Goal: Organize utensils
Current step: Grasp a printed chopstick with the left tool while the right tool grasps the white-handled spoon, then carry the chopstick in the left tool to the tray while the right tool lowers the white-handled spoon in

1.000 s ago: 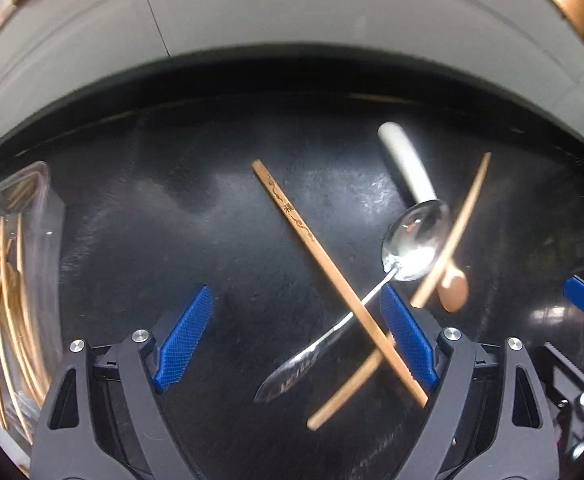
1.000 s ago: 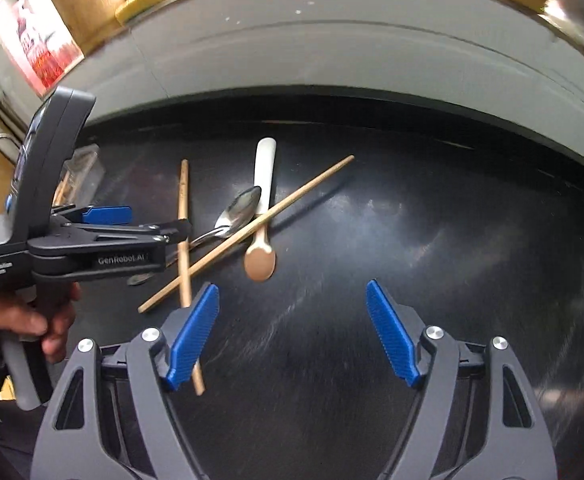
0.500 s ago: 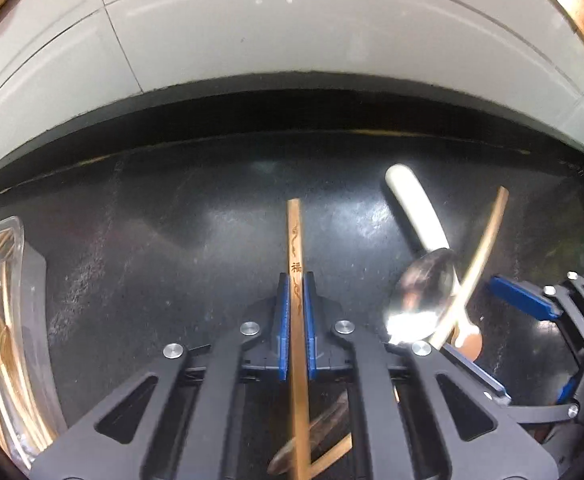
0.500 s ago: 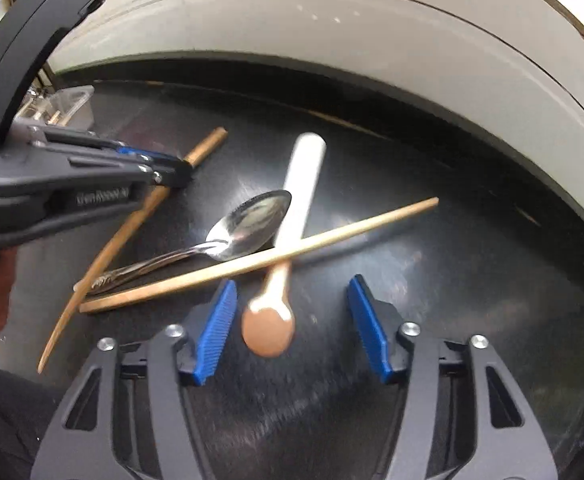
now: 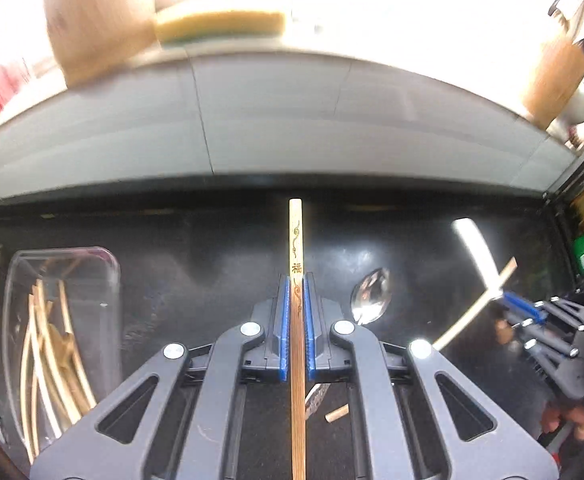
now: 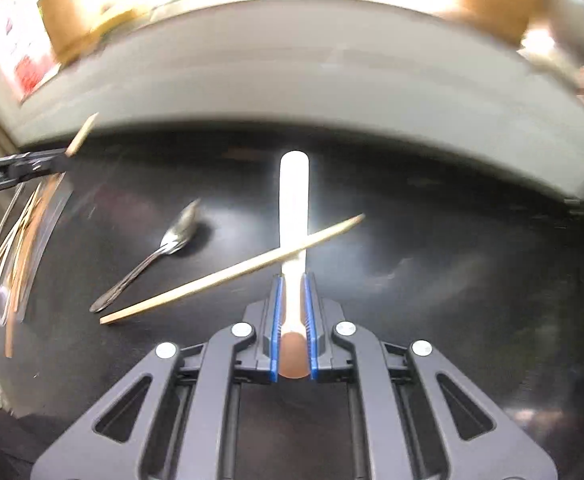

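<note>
Two fisheye views look down along hand-held grippers onto a glossy black countertop [image 5: 172, 240] backed by a pale grey tiled wall.

In the left wrist view, the left gripper [image 5: 296, 280] has its blue-padded jaws pressed tight on an engraved light wooden chopstick [image 5: 296, 240], which runs straight up the middle of the picture, its square end pointing toward the wall. Only this view shows the burnt-in characters on the stick, and the clear plastic rectangular container [image 5: 108, 264] at the left with more wooden sticks lying inside it. To the right lies a shiny metal spoon [image 5: 372, 292], bowl up. At the far right the right gripper [image 5: 512, 304] appears from the side, with part of a hand [image 5: 576, 428] below it.

In the right wrist view, the right gripper [image 6: 292, 280] has just been closing, and its blue pads now grip a white-handled spoon with a brown bowl [image 6: 294, 216] at the neck; the brown bowl sits between the jaws, the white handle pointing toward the wall. A plain wooden chopstick [image 6: 232, 272] lies slantwise across that handle, touching it. The metal spoon [image 6: 160, 252] rests apart to the left on the countertop [image 6: 452, 280]. At the left edge the left gripper [image 6: 62, 160] shows side-on and blurred, the chopstick [image 6: 82, 134] jutting from it, above the container [image 6: 0, 304].
</note>
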`<state>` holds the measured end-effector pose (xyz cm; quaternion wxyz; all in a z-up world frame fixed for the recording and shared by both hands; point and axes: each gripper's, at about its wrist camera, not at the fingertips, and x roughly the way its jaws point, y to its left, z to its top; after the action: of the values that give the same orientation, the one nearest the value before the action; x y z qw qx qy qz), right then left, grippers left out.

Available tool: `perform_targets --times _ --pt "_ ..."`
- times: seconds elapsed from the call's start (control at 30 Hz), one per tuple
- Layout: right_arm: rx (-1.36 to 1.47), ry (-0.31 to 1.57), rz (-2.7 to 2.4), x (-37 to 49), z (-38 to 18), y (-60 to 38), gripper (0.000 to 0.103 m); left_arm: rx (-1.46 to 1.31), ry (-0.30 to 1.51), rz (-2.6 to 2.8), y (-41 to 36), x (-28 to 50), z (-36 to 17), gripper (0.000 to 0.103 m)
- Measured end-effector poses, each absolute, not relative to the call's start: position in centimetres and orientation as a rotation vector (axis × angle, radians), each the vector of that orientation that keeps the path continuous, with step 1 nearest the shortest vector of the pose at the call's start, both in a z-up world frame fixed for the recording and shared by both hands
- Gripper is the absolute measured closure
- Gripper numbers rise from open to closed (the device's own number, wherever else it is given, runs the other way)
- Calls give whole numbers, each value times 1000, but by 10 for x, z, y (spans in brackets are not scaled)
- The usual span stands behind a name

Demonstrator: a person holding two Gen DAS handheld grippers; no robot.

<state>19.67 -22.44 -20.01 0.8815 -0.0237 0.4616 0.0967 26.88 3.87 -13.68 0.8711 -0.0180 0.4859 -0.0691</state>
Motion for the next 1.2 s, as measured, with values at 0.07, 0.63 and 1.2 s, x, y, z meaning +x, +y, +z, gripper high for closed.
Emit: perform_targets --times 0.07,0.63,1.2 --pt "-52 910 141 185 -176 -245 92 -30 986 -148 38 258 -122 97" --pt "112 867 289 117 -91 -217 92 11 887 -36 58 170 -43 97" --pt "-2 963 712 127 -72 38 92 -149 902 240 232 137 -48 97"
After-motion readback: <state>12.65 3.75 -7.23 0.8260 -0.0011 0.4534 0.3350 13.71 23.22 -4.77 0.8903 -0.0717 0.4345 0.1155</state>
